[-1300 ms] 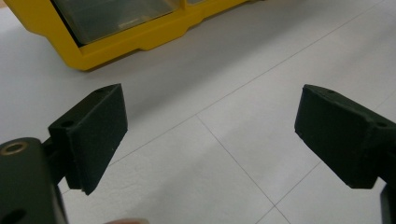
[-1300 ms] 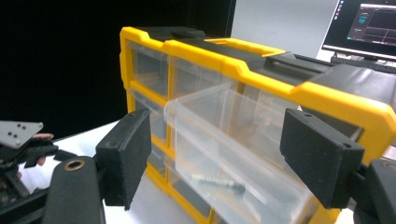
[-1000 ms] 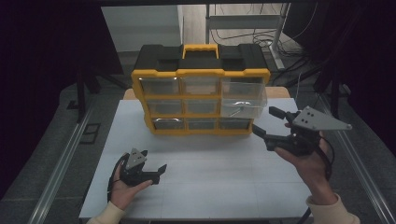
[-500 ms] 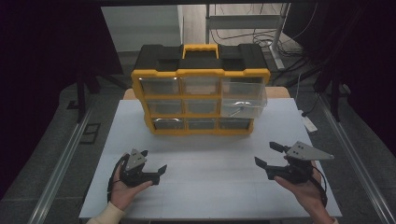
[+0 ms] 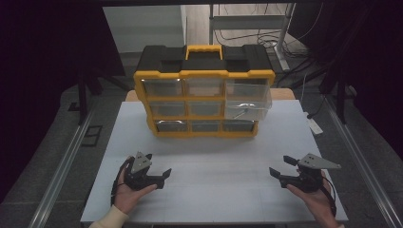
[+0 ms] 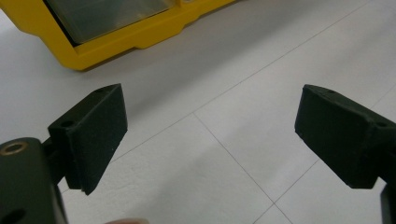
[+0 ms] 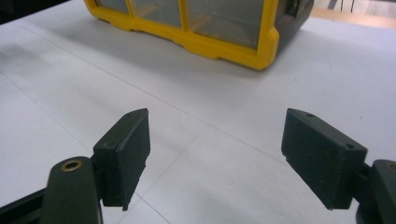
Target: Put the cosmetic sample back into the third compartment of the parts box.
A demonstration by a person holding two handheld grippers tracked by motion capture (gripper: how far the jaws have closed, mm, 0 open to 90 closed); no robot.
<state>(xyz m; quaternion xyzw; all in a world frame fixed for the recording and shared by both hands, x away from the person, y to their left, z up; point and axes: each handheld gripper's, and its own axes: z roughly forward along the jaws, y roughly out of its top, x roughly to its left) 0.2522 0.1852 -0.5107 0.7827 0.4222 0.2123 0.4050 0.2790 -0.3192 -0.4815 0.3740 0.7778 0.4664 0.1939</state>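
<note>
Organizer (image 5: 204, 102) is standing at the desk's (image 5: 228, 166) far side, one right-column drawer (image 5: 248, 105) protruding. Both tongs, left (image 5: 161, 176) and right (image 5: 281, 172), are resting near the front edge, spread, pinching nothing. Right tongs should be approaching that drawer squarely, gripping its front lip

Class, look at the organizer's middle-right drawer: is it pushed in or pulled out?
Pulled out. The clear drawer juts forward of the yellow organizer front, unlike its flush neighbours.

L gripper (image 5: 161, 176): jaws apart, nothing btwn, low near table's front-left corner.
R gripper (image 5: 280, 167): jaws apart, nothing btwn, low near front-right corner.
</note>
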